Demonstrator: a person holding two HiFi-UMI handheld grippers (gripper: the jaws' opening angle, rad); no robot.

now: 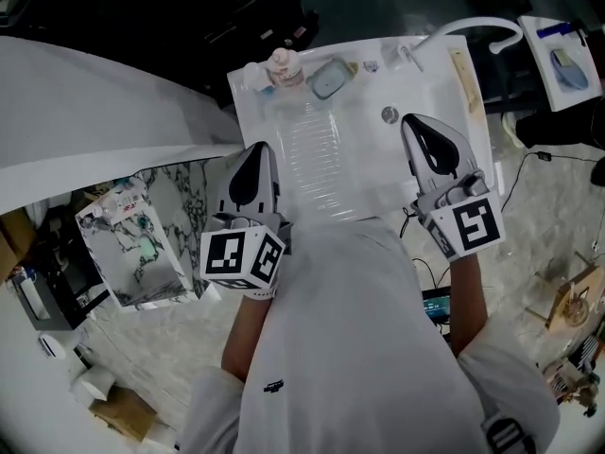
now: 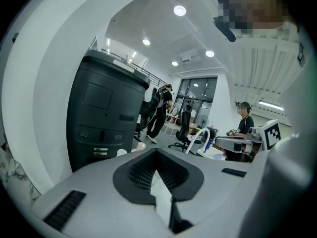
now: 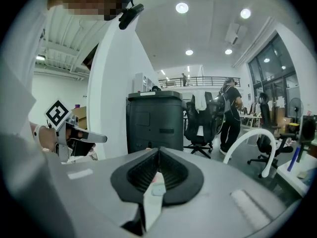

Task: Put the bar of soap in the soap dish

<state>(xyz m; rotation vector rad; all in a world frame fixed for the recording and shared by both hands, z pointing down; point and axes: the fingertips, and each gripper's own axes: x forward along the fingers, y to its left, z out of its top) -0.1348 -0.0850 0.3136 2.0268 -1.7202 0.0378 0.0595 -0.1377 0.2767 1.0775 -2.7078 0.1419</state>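
Observation:
A white sink top [image 1: 435, 74] lies ahead of me in the head view. Near its far edge sits a blue-grey soap dish [image 1: 331, 78]. Just left of it is a pinkish rounded thing [image 1: 284, 64] that may be the soap bar. My left gripper [image 1: 256, 149] hovers over the sink top's near left edge, shut and empty. Near the drain [image 1: 389, 113] my right gripper [image 1: 414, 121] hangs shut, also holding nothing. Both are well short of the dish. In the right gripper view the dish [image 3: 157, 190] peeks through below the closed jaw tips [image 3: 158, 153]. The left gripper [image 2: 156, 153] points level into the room.
A curved white faucet [image 1: 473, 26] rises at the sink top's far right. A marble-patterned box [image 1: 142, 244] stands to the left, below a white sheet [image 1: 85, 121]. A black bin [image 2: 106, 113] and several people stand in the room beyond. Another white tray [image 1: 567, 64] sits far right.

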